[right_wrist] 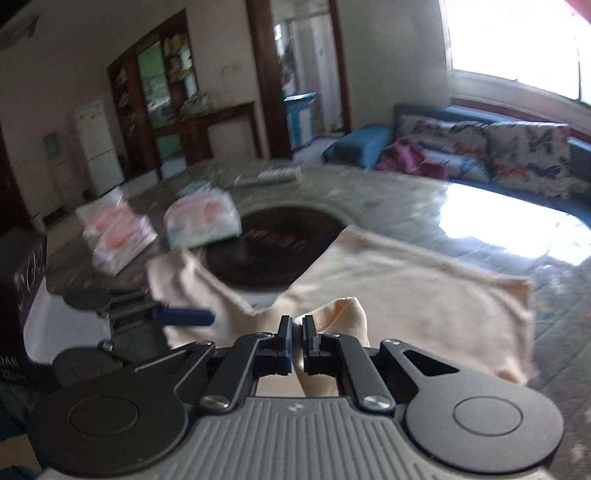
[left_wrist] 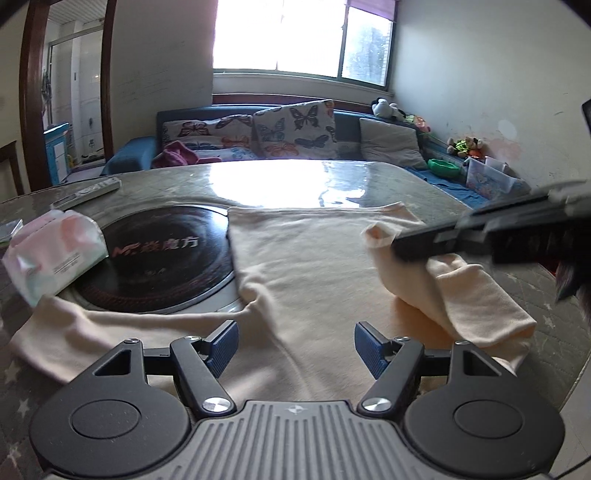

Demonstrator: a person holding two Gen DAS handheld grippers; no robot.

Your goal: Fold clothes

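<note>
Bright window (left_wrist: 303,35) behind blue sofa (left_wrist: 258,133) w/ butterfly cushions (left_wrist: 295,127), whitish walls.

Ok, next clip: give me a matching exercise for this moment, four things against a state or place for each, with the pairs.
Things:
1. left gripper
2. right gripper
3. tissue pack
4. remote control

States or places:
A. shut on a sleeve of the cream garment
B. lies on the far left of the table, beyond the tissue pack
C. open above the garment, nothing between its fingers
D. rests at the edge of the round black hotplate

Pairs: 1-C, 2-A, 3-D, 4-B
</note>
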